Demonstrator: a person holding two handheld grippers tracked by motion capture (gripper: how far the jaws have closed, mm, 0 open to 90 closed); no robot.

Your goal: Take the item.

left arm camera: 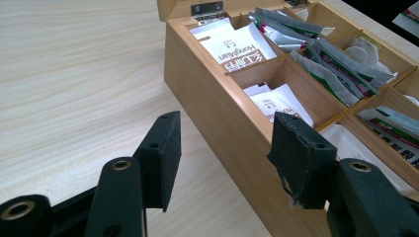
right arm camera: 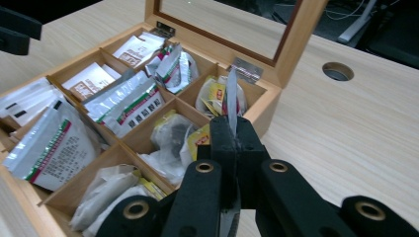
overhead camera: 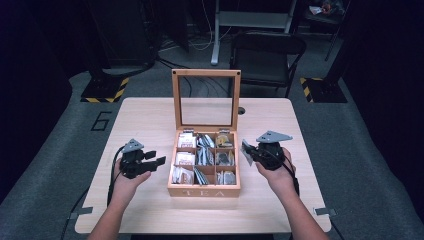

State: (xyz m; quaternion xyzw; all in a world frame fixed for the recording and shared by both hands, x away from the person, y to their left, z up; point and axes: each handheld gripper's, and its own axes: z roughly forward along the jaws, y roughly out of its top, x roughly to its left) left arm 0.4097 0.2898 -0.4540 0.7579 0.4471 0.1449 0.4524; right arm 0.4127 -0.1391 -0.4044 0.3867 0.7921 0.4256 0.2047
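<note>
Right gripper (right arm camera: 232,148) clamps a sachet (right arm camera: 231,98) beside the tea box (overhead camera: 202,191), left gripper (left arm camera: 222,158) gapes idle; next, probably, carry sachet clear and release.

The box front (overhead camera: 203,192) bears the carved word "TEA". A white sachet (left arm camera: 240,49) in the box's far corner compartment reads "HongMan". On the floor left of the table, a painted "6" (overhead camera: 101,120) shows.

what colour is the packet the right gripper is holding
Silver-grey foil; the packet is seen edge-on in the right gripper view, its face clearer in the high view.
</note>
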